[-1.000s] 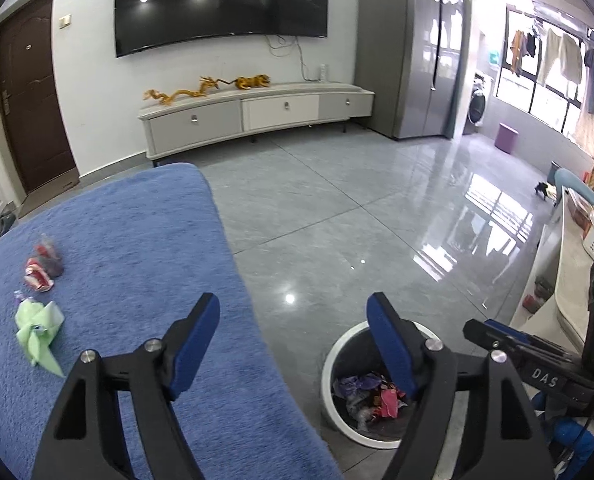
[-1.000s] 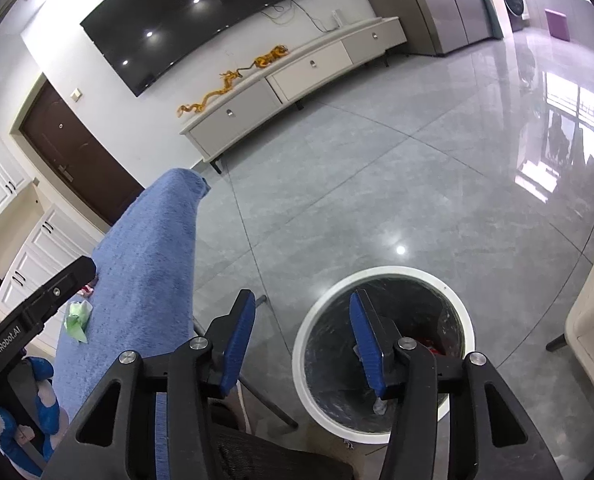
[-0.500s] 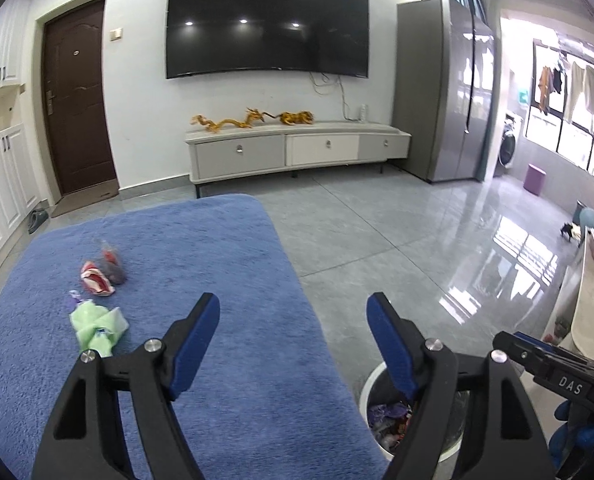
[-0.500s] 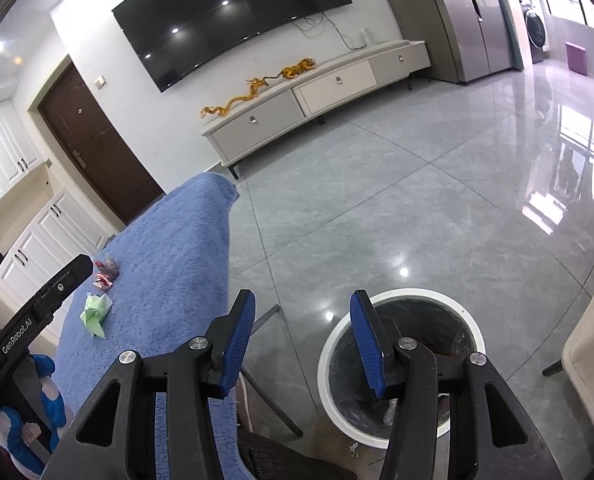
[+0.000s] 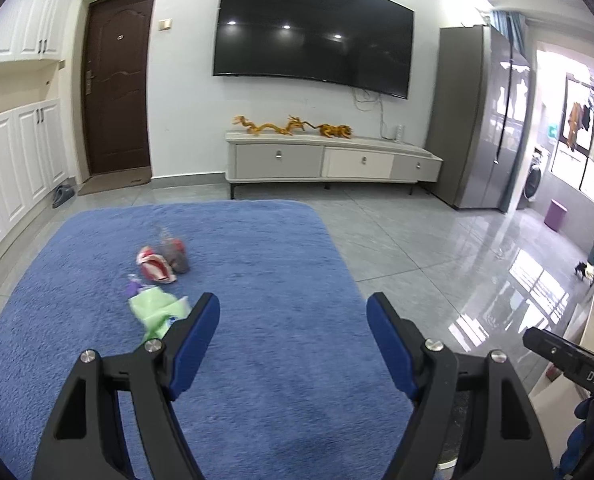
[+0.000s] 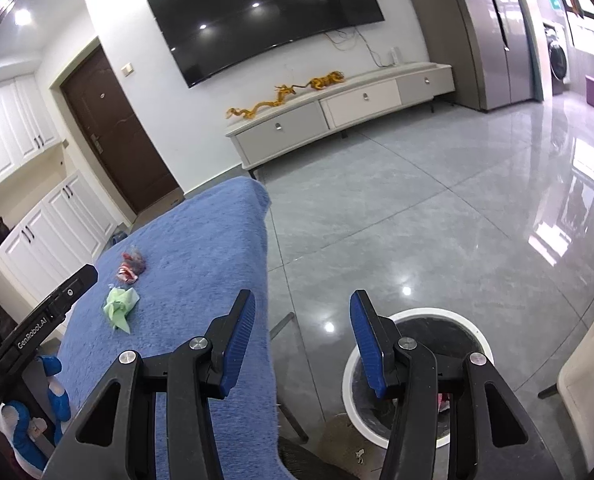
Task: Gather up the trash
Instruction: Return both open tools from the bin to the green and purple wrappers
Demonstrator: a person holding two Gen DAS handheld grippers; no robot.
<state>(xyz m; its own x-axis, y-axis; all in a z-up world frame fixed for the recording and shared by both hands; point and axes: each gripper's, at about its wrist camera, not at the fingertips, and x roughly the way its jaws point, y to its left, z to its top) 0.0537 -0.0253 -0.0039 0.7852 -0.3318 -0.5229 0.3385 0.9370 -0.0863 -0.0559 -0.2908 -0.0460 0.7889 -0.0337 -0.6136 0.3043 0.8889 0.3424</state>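
The desk (image 5: 257, 320), spread with a shaggy blue cover, fills the lower half of my left view; in my right view it runs off toward ten o'clock. On the grey tiled floor (image 6: 437, 220) stands the trash bin (image 6: 479, 344), round, white-rimmed and dark inside, at five o'clock in my right view, with a scrap of something red or pink just visible in it behind my finger.

My left gripper (image 5: 293, 334) hovers over the desk with its blue-padded fingers (image 5: 389, 344) spread wide and nothing between them. My right gripper (image 6: 301, 336) hangs over the gap between desk edge and bin, its fingers (image 6: 237, 340) parted to a middling width and likewise empty.

The trash lies on the cover at about ten o'clock from my left fingers. Nearest is a crumpled pale-green wrapper (image 5: 157, 312), touching the tip of my left-hand finger in the picture. Beyond it a red-and-white crushed wrapper (image 5: 155, 266) sits beside a small grey-and-red crumpled piece (image 5: 175, 254), the two touching; both are blurred.

White lettering reads "DAS" on the right gripper's black body at four o'clock in my left view, and "GenRobot.AI" on the left gripper's body (image 6: 37, 324) at eight o'clock in my right view.
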